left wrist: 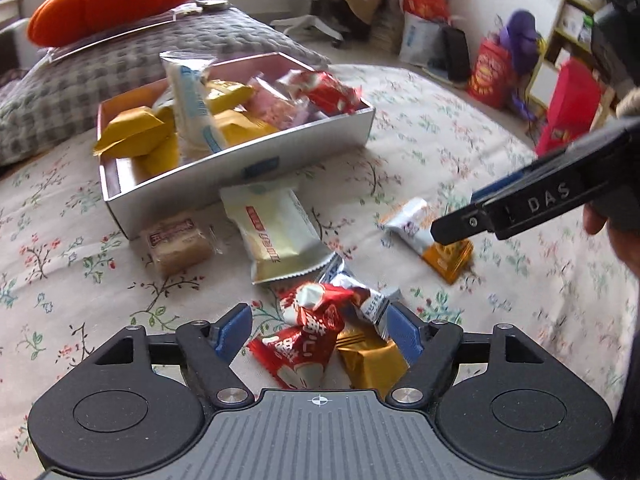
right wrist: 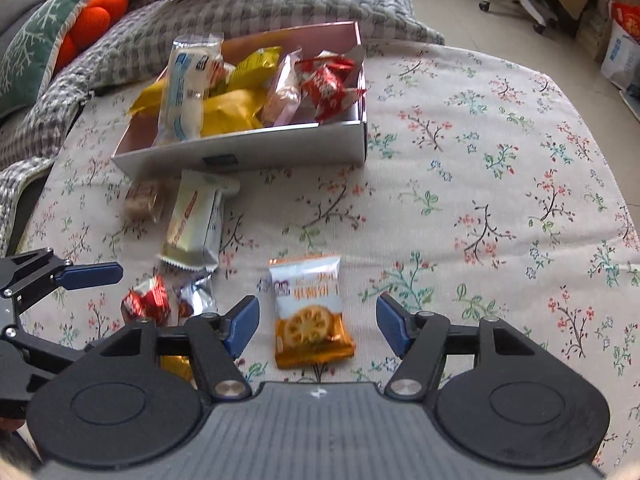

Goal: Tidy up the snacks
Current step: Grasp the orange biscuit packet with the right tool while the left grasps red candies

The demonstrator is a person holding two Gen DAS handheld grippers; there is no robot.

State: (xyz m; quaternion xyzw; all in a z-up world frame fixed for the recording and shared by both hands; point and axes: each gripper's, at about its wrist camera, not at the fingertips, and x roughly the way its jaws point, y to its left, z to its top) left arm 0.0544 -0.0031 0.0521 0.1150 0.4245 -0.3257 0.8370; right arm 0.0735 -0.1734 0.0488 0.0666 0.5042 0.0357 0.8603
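1. The left gripper is hovering with its fingers wide apart and gripping nothing; a red wrapped snack and a gold wrapped snack are lying between the fingers on the flowered bedspread, with no pad pressing on them
2. The right gripper is likewise standing open and empty, with the biscuit packet lying between its fingers, apart from both blue pads
3. The snack box is sitting well beyond both sets of fingertips, already part filled; a cream packet and a small cake square are lying just before its near wall
4. To do this pick well, each gripper is probably needing to come lower so the pads straddle one packet at its middle; the left one is facing a small heap, so centring on the red packet alone would likely avoid dragging the gold one along
5. The left wrist view is showing the heap under its own fingers; the right wrist view is hiding most of that heap behind its own body, yet is showing the biscuit packet's full face, which the left view is partly covering with the right gripper's finger
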